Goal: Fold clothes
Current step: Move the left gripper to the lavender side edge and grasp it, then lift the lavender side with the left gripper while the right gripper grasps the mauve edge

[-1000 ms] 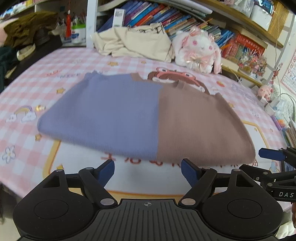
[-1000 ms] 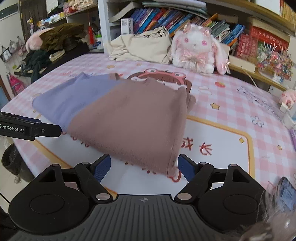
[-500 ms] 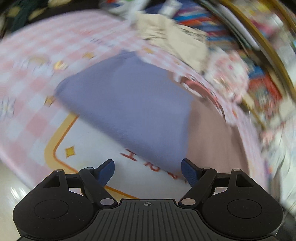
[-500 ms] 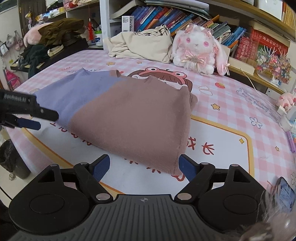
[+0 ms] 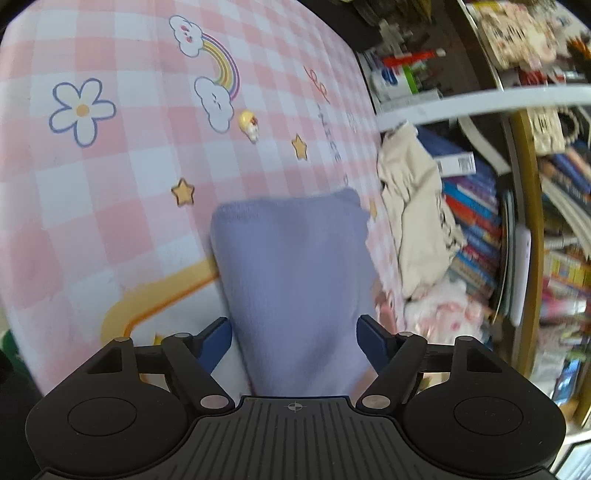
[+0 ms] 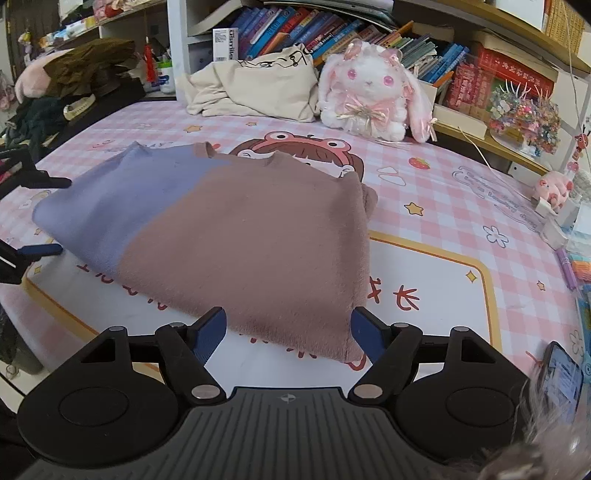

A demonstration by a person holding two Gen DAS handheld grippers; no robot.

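A folded two-colour sweater (image 6: pixel 236 236), lavender on the left half and brown on the right, lies flat on the pink checked table cover (image 6: pixel 443 173). My right gripper (image 6: pixel 288 326) sits at the brown near corner, which lies between its blue pads. Its jaws are closing and the pads are not pressing. My left gripper (image 5: pixel 293 336) is rolled onto its side at the lavender end (image 5: pixel 295 280), with that end between its closing jaws and no pad touching. In the right wrist view the left gripper (image 6: pixel 65 215) straddles the sweater's left edge.
A cream garment (image 6: pixel 255 88) and a white plush rabbit (image 6: pixel 373 92) sit at the back, in front of bookshelves (image 6: pixel 332 33). Dark clothes (image 6: pixel 74 81) are piled at the far left. A phone (image 6: pixel 561 376) and small items (image 6: pixel 554 188) lie along the right edge.
My left gripper has swung to the sweater's lavender end and rolled onto its side. The right gripper has edged closer to the brown corner. Both pairs of fingers stand slightly narrower.
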